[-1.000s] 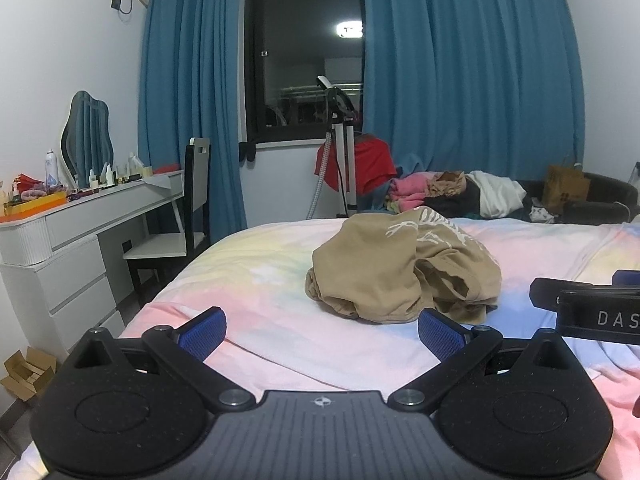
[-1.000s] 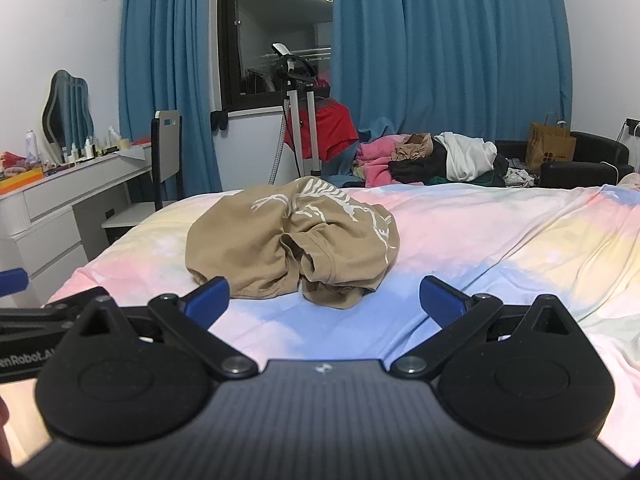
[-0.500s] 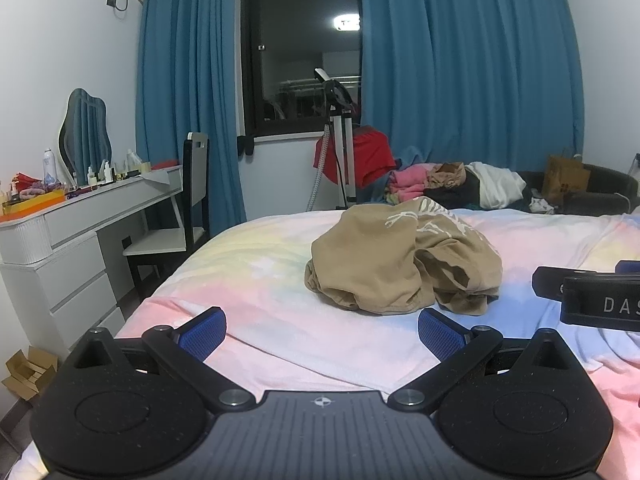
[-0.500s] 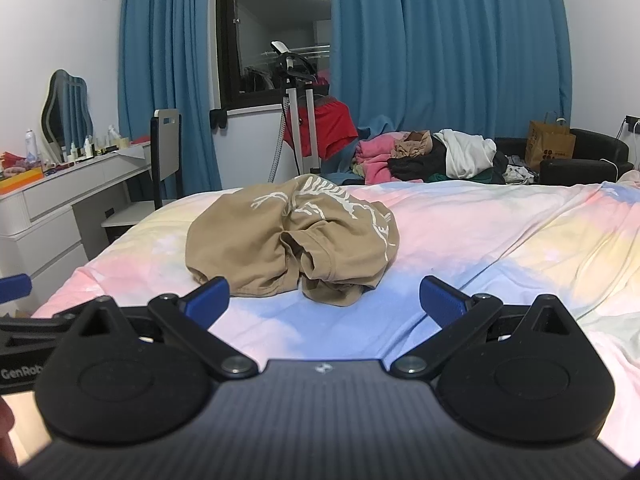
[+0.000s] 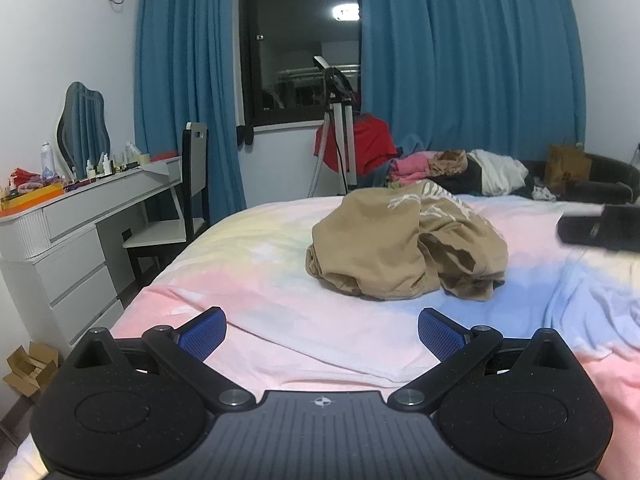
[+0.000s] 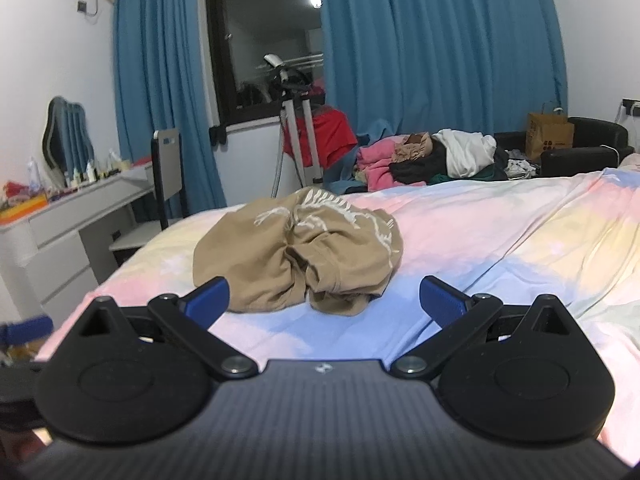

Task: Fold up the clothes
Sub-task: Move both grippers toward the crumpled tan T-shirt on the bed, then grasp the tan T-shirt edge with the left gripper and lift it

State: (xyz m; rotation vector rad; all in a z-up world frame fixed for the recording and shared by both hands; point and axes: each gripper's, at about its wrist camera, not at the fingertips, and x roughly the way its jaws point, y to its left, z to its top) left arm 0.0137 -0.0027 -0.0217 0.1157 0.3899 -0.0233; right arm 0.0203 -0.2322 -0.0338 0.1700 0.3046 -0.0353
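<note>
A crumpled tan garment with a white print (image 5: pixel 404 248) lies in a heap on the pastel bed (image 5: pixel 248 280); it also shows in the right wrist view (image 6: pixel 296 256). My left gripper (image 5: pixel 322 334) is open and empty, hovering over the near edge of the bed, short of the garment. My right gripper (image 6: pixel 324 300) is open and empty, close in front of the garment with its near edge between the fingers' line. The right gripper's body shows blurred at the right of the left wrist view (image 5: pixel 600 230).
A white dresser (image 5: pixel 68 232) and a chair (image 5: pixel 180 216) stand left of the bed. A pile of other clothes (image 6: pixel 432 160) lies at the bed's far end, near a tripod (image 5: pixel 340 136) and a dark sofa (image 6: pixel 584 148). Blue curtains hang behind.
The right gripper has moved forward toward the tan garment and tilted. The left gripper has shifted slightly. Both stay open; the garment has not moved.
</note>
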